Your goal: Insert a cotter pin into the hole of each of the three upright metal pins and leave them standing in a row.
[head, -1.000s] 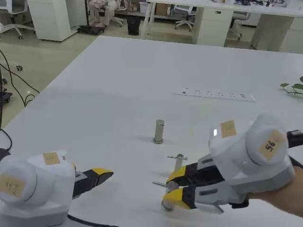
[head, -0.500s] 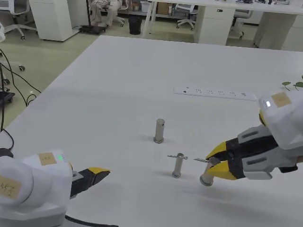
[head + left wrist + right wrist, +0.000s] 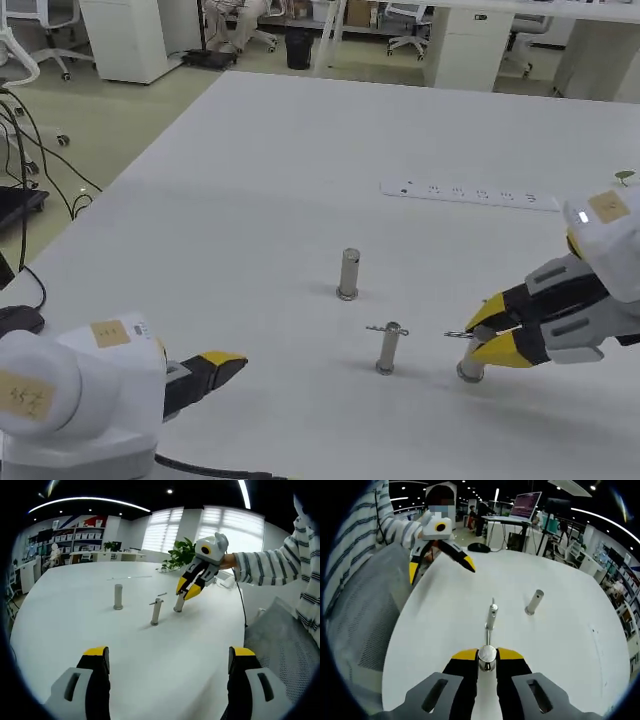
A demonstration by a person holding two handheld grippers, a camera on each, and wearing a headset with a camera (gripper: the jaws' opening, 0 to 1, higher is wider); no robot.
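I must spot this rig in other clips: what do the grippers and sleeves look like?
The left gripper and right gripper: rounded white bodies, tan numbered stickers, black jaws tipped yellow. A black cable leaves the left one. Sleeves: white with dark stripes.

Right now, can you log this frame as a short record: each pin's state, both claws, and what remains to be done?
far pin: upright, standing free, no cotter pin in it
middle pin: upright, cotter pin through its top
near pin: upright on the table, second cotter pin sticking out near its top
right claw: shut on near pin
left claw: open, holding nothing, above the table
remaining: far pin lacks its cotter pin
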